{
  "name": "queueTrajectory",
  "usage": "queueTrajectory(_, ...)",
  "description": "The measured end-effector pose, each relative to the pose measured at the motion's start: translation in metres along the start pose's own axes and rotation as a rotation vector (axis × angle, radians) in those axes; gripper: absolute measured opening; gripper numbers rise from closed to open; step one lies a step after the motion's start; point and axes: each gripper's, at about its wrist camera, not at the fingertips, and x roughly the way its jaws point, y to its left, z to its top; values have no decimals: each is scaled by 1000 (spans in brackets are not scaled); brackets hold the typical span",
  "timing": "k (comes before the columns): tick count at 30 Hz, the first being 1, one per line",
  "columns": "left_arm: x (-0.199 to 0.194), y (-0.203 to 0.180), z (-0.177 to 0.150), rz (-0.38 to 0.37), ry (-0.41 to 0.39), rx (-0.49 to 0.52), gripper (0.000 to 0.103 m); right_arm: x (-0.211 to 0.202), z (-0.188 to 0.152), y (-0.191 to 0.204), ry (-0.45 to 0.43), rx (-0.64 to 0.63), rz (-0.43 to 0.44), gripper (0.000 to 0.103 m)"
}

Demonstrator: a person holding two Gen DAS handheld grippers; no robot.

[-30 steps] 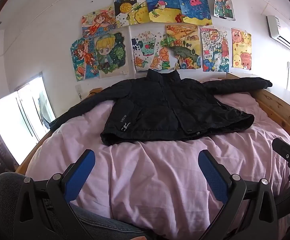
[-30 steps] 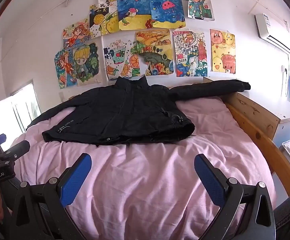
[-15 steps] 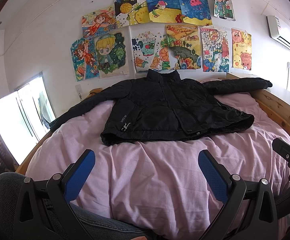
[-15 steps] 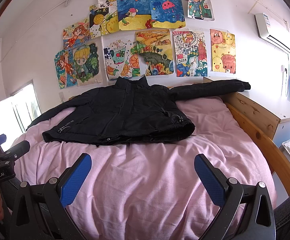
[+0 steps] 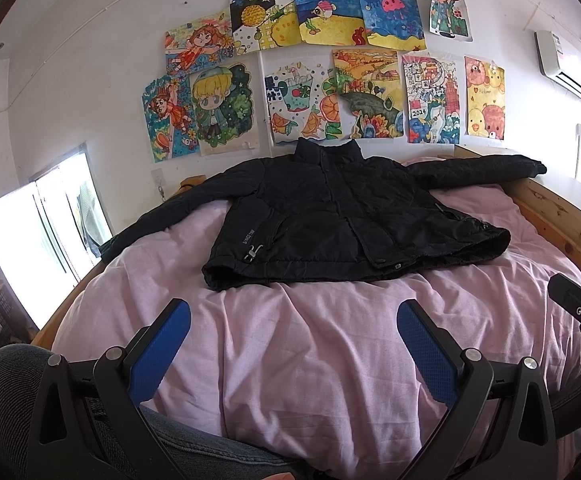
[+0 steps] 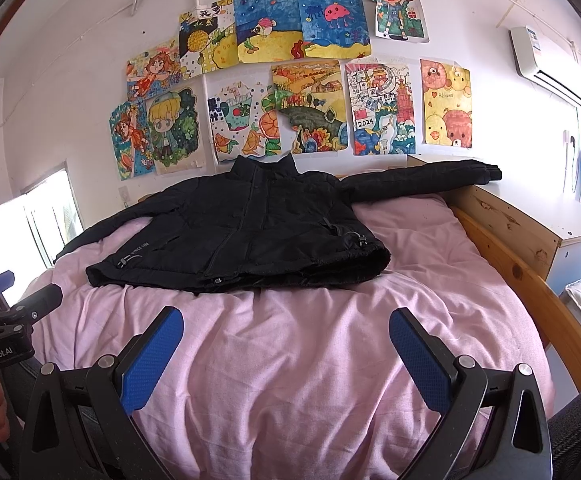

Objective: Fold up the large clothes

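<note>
A black padded jacket (image 5: pixel 330 224) lies flat, front up, on the far half of a pink-sheeted bed (image 5: pixel 290 340), collar toward the wall, both sleeves spread out sideways. It also shows in the right wrist view (image 6: pixel 250 232). My left gripper (image 5: pixel 294 328) is open and empty, held over the near part of the bed, well short of the jacket's hem. My right gripper (image 6: pixel 286 336) is open and empty too, at a similar distance from the hem. Each gripper shows at the edge of the other's view.
The bed has a wooden frame (image 6: pixel 502 256) along its right side, with a white cabinet (image 6: pixel 578 232) beyond. A bright window (image 5: pixel 38 240) is at the left. Children's drawings (image 5: pixel 330 60) cover the wall behind. An air conditioner (image 6: pixel 546 60) hangs upper right.
</note>
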Motion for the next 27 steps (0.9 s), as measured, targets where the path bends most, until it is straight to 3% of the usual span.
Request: queueTrajectory(27, -1, -1, 5, 0, -1, 0, 102, -5, 2, 3, -3, 5, 2, 103)
